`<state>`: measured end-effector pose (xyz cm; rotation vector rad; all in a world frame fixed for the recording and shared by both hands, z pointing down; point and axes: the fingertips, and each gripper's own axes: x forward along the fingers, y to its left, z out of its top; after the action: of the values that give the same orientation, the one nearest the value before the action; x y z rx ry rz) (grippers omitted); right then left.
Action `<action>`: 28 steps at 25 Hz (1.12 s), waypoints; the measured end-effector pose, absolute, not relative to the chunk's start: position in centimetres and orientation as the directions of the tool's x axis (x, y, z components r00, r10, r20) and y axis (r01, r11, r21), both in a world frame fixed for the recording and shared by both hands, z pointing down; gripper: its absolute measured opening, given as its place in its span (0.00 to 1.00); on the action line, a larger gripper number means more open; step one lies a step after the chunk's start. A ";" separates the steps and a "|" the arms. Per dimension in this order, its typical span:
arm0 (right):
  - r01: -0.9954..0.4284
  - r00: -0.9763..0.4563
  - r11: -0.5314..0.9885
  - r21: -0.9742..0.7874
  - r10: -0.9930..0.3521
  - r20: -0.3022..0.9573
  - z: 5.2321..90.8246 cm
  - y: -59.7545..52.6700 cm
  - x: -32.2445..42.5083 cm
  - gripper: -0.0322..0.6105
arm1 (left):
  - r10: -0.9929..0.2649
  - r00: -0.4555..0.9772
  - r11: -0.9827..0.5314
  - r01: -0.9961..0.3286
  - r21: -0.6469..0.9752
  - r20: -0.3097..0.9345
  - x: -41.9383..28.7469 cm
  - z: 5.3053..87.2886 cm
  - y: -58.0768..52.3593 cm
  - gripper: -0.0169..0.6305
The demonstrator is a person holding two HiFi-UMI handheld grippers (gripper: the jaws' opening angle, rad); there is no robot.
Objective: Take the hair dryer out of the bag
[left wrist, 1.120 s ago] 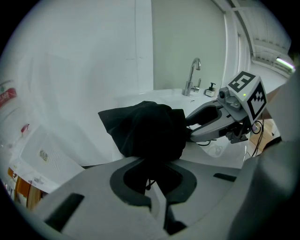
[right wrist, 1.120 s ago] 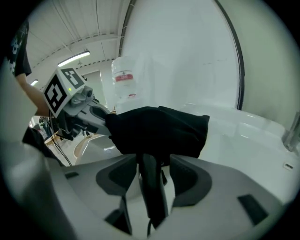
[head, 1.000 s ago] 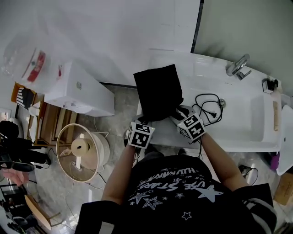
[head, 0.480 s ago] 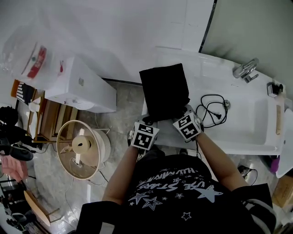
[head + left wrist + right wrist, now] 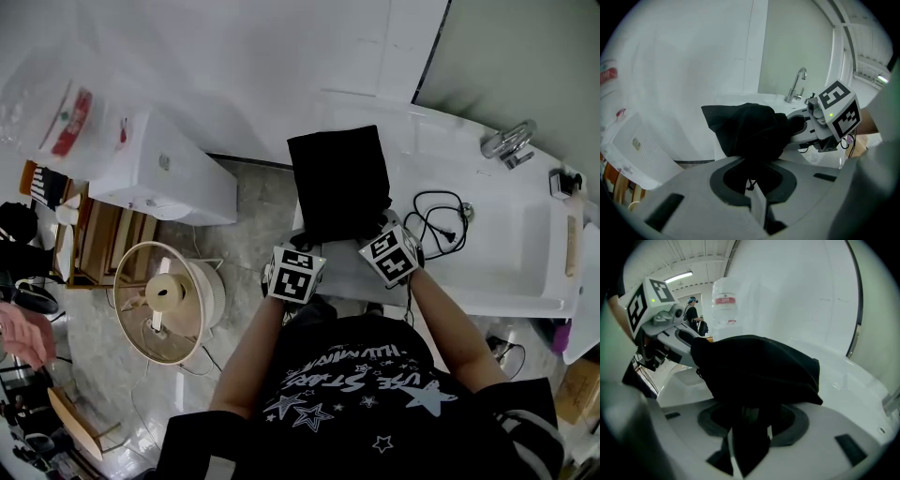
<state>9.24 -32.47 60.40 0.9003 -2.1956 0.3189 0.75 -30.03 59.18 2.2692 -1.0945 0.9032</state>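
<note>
Head view: a black bag [image 5: 339, 183] lies on the white counter [image 5: 469, 281] at its left end, with its closed end towards the back edge and its mouth towards the front edge, where both tools meet it. Left gripper [image 5: 751, 164]: jaws together, pinching the bag's mouth fabric, with a thin drawstring end showing between them. Right gripper [image 5: 752, 411]: jaws partway apart and just now closing; a thick fold of the bag's fabric fills the gap from side to side and hangs down through it, so this tool grasps the bag too. The two grippers sit side by side at the front edge, the left at the bag's left corner and the right at its right corner. Hair dryer: its body cannot be made out in any view; only dark cloth shows at the mouth. A black cable [image 5: 437, 221] lies coiled on the counter just beside the bag's right edge, near the right gripper and the rim of the basin. A chrome faucet [image 5: 507, 143] stands at the back edge, well apart from the bag
</note>
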 end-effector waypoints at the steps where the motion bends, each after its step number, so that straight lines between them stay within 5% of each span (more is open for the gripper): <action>1: -0.687 -0.496 0.726 0.038 -0.506 0.705 60.3 -32.5 9.3 0.35 | -0.512 0.460 -0.565 -0.816 0.119 0.725 0.6 59.2 -30.1 0.06; 8: -0.706 -0.535 0.707 -0.037 -0.498 0.683 59.4 -31.7 9.8 0.35 | -0.557 0.436 -0.512 -0.850 0.120 0.707 -0.6 57.7 -30.9 0.06; 28: -0.569 -0.521 0.810 0.138 -0.486 0.702 58.9 -29.2 11.7 0.35 | -0.614 0.428 -0.458 -0.878 0.141 0.663 -0.8 55.6 -31.2 0.06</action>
<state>11.74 -29.20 58.94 0.7722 -2.2185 0.1390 -0.84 -31.21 55.59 2.2131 -1.2597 0.7429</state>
